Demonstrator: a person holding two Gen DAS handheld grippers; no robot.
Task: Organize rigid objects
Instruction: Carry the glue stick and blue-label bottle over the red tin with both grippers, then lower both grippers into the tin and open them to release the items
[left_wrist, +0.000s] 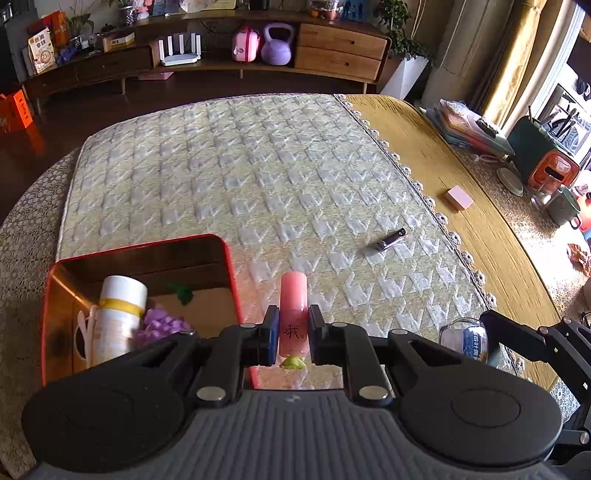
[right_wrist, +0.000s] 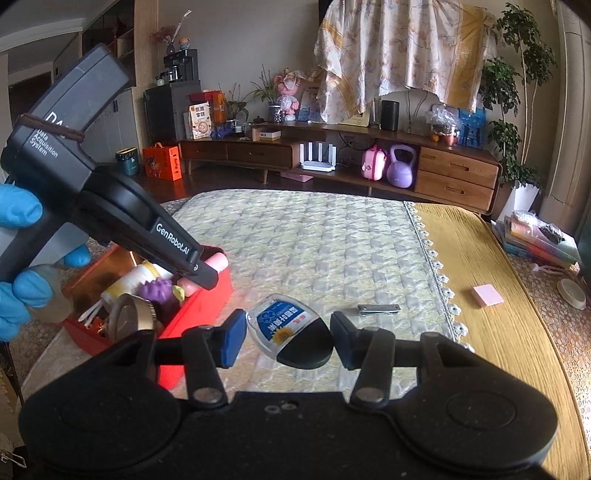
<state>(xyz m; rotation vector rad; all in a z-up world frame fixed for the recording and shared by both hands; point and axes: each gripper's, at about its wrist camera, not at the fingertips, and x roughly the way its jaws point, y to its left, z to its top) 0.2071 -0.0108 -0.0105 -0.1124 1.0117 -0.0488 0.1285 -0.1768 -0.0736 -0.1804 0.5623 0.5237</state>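
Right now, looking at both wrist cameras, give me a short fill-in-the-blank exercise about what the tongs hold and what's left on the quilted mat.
1. The left tongs are shut on a ____ plastic tube.
2. The right tongs carry a clear bottle with a ____ cap.
3. The white cylindrical bottle lies inside the ____ tin box.
4. The metal nail clipper lies on the quilted ____.

Missing words: pink; black; red; mat
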